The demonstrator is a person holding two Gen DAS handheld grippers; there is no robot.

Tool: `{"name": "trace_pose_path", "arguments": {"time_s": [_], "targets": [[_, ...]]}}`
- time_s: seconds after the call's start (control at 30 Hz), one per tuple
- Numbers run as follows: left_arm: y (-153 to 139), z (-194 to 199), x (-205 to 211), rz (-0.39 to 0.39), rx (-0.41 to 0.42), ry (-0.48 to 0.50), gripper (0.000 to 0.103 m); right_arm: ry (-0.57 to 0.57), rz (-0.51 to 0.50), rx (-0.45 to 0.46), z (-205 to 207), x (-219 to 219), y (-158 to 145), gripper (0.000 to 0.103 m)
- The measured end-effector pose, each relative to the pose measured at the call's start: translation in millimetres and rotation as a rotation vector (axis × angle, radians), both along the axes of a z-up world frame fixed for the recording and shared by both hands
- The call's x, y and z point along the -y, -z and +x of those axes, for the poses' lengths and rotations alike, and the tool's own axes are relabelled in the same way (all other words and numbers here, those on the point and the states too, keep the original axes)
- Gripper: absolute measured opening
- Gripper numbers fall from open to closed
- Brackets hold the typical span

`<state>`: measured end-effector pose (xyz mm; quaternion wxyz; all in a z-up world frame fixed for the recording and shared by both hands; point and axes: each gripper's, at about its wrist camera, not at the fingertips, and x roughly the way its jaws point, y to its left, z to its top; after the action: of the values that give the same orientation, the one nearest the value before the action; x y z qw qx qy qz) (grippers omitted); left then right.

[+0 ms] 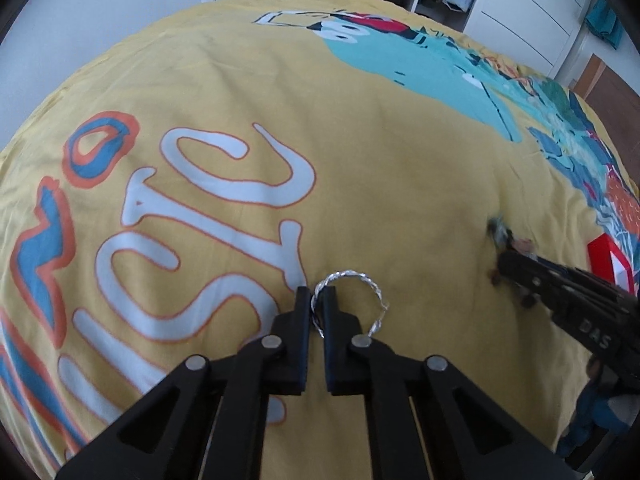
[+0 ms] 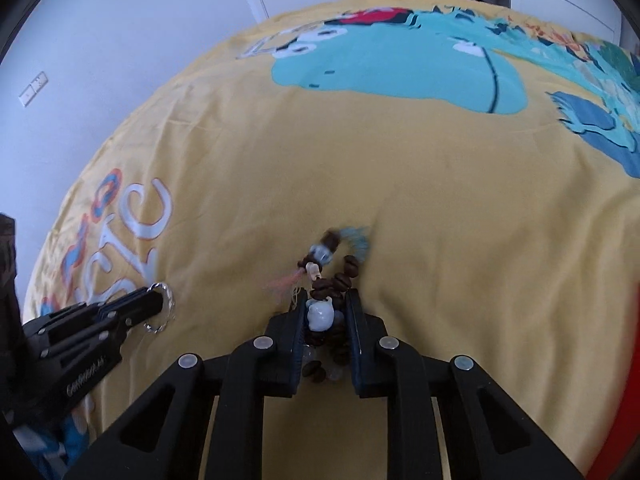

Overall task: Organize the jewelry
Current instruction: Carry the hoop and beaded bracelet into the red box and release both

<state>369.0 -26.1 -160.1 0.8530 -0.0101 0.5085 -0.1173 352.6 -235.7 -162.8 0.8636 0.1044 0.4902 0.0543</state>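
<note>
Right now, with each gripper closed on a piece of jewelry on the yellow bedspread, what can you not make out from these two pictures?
- Twisted silver ring bracelet, left wrist view: the left gripper hides its lower part.
- Brown bead bracelet, right wrist view: the right gripper covers part; its blue tassel is blurred.
- Red box, left wrist view: cut off by the edge, partly behind the right gripper.

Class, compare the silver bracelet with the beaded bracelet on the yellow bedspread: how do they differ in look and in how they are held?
The silver bracelet is one thin twisted metal hoop; the beaded bracelet is a bunched string of dark brown beads with pale blue charms and tassels. The silver bracelet is pinched at its rim by the left hand-held gripper, nearly closed; the beaded bracelet fills the wider gap of the right hand-held gripper. Both lie on the yellow bedspread, gripped.
</note>
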Motion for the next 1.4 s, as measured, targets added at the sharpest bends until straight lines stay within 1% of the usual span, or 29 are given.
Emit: {"name": "trace_pose_path", "arguments": {"time_s": [0.1,0.23,0.33,0.43,0.53,0.6,0.77,0.9,0.97,1.1,1.3,1.4], "targets": [[-10,-10,1,-0.003,0.009,-0.011,0.004,0.011,0.040,0.037,-24,15,-17,0.018],[-25,-22,4,-0.004,0.019,-0.014,0.004,0.022,0.062,0.078,-54,31,-41,0.018],[-40,-34,15,-0.006,0.033,0.006,0.004,0.031,0.069,0.117,-77,43,-62,0.018],[-53,-43,36,-0.012,0.049,0.043,0.004,0.054,0.069,0.146,-102,63,-79,0.018],[-66,-53,69,-0.032,0.058,0.100,0.004,0.084,0.049,0.165,-120,89,-92,0.018],[-73,-61,101,-0.052,0.065,0.151,0.004,0.106,0.025,0.168,-129,111,-98,0.018],[-83,-77,175,-0.095,0.066,0.271,0.004,0.158,-0.034,0.152,-141,169,-97,0.018],[-81,-91,233,-0.110,0.052,0.370,0.004,0.193,-0.069,0.129,-137,214,-88,0.018],[-78,-97,263,-0.112,0.045,0.425,0.004,0.210,-0.066,0.119,-135,232,-81,0.018],[-67,-108,303,-0.112,0.028,0.500,0.004,0.245,-0.050,0.101,-129,261,-60,0.018],[-46,-116,343,-0.045,0.031,0.567,0.004,0.279,-0.034,0.076,-124,288,-31,0.018],[-35,-116,357,-0.026,0.022,0.586,0.004,0.302,-0.023,0.067,-122,299,-21,0.018]]}}
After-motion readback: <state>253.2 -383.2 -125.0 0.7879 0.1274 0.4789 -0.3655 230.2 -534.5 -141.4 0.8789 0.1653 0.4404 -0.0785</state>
